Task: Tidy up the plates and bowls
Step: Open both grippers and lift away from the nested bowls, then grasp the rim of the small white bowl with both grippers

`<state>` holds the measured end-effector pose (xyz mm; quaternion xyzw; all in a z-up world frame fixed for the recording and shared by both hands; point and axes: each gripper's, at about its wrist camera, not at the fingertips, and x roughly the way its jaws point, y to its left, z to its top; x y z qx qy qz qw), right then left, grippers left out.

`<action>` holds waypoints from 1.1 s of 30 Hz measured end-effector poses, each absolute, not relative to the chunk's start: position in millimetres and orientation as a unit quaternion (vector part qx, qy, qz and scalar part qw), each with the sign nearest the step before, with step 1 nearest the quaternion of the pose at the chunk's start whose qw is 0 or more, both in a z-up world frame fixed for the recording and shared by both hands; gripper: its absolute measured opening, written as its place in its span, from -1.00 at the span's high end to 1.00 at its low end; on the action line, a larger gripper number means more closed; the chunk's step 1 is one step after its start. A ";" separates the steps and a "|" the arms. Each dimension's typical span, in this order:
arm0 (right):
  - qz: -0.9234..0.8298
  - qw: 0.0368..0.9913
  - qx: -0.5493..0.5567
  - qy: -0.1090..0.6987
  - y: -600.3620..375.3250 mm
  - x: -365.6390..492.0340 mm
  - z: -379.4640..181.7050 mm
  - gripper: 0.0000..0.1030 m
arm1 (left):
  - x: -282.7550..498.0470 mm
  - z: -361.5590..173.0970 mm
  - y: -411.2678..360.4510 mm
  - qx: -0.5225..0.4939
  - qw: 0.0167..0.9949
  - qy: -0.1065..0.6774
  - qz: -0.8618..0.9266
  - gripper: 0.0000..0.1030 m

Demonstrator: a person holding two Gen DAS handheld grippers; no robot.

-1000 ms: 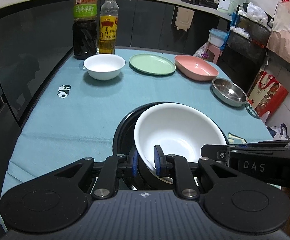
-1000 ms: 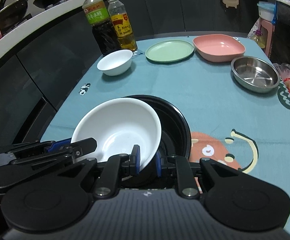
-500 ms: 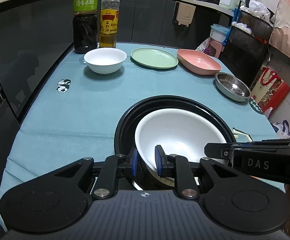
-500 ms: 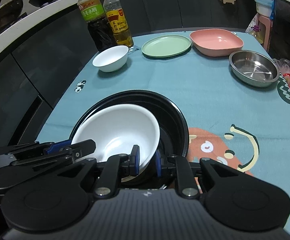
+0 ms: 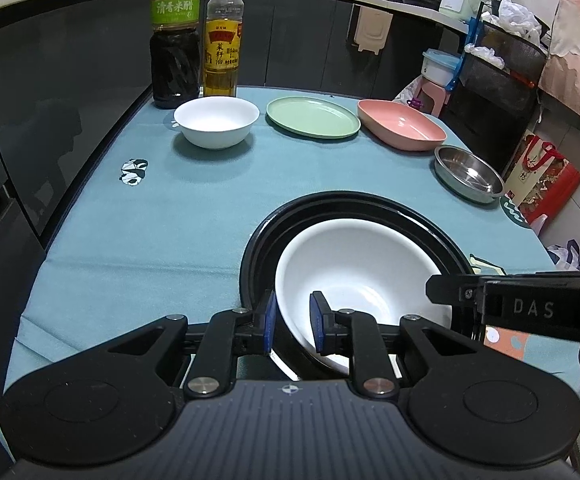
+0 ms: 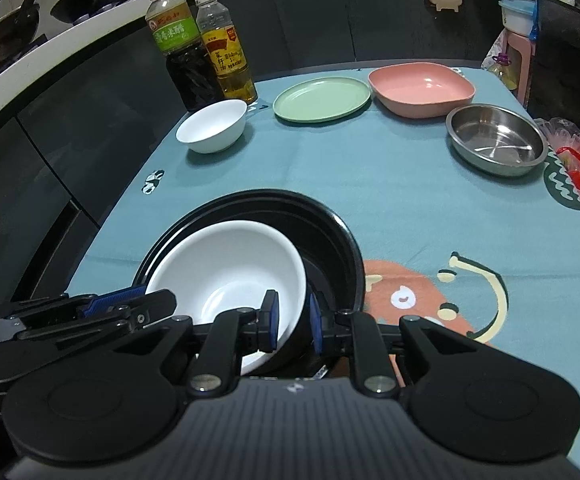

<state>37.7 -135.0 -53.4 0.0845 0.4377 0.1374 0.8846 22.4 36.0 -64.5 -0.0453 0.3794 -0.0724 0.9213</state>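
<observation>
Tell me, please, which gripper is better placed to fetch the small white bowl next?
Probably the left gripper: the small white bowl sits far left, near the bottles. Both grippers grip the large white bowl in the black bowl.

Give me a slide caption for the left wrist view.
Both grippers pinch the large white bowl inside the black bowl.

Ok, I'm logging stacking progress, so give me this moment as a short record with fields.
left gripper: shut on large white bowl, near rim
right gripper: shut on the same bowl's opposite rim
large white bowl: inside black bowl, tilted
black bowl: on teal tablecloth
still loose: small white bowl, green plate, pink dish, steel dish
table's far edge: two bottles
</observation>
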 end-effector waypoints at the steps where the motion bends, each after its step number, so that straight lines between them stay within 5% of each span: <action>1: 0.136 0.886 0.087 0.435 -136.8 38.3 -52.1 0.98 | 21.0 -62.5 37.3 -0.046 0.923 0.376 -0.072 0.67; 33: 0.134 0.900 0.022 0.415 -99.9 145.4 -27.0 0.67 | 132.2 -40.5 113.9 -0.092 0.941 0.326 0.016 0.51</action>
